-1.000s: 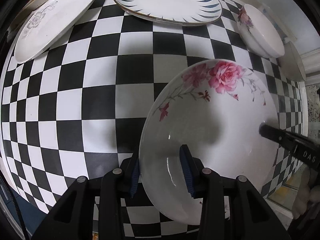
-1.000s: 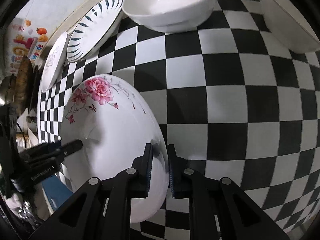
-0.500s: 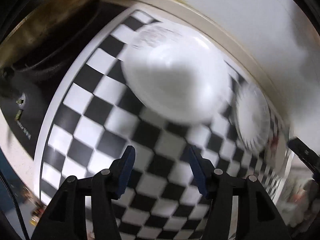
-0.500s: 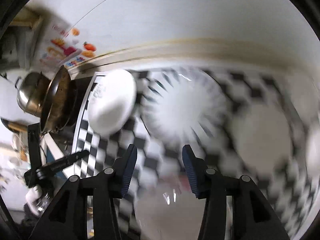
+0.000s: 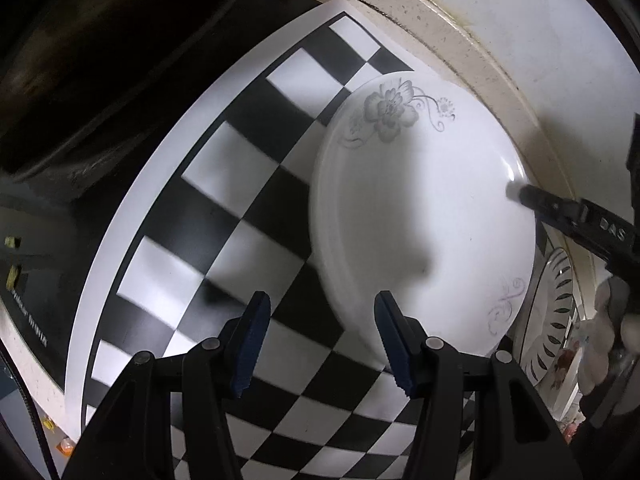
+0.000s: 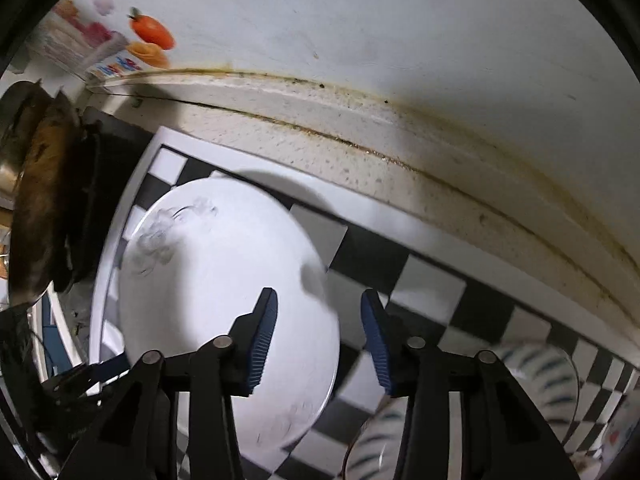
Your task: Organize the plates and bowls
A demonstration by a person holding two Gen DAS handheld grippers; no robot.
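Evidently both grippers have left the rose bowl and swung to the grey-flower plate at the mat's far corner. Left gripper at its 7 o'clock rim, right gripper at 3 o'clock; both spread, empty. Next pickup presumably.

Both wrist views close above the checkered mat, facing the wall, sharing the grey-flower plate

Home kitchen: speckled stone bench against a stained wall, pots at left, plates on a checkered mat.
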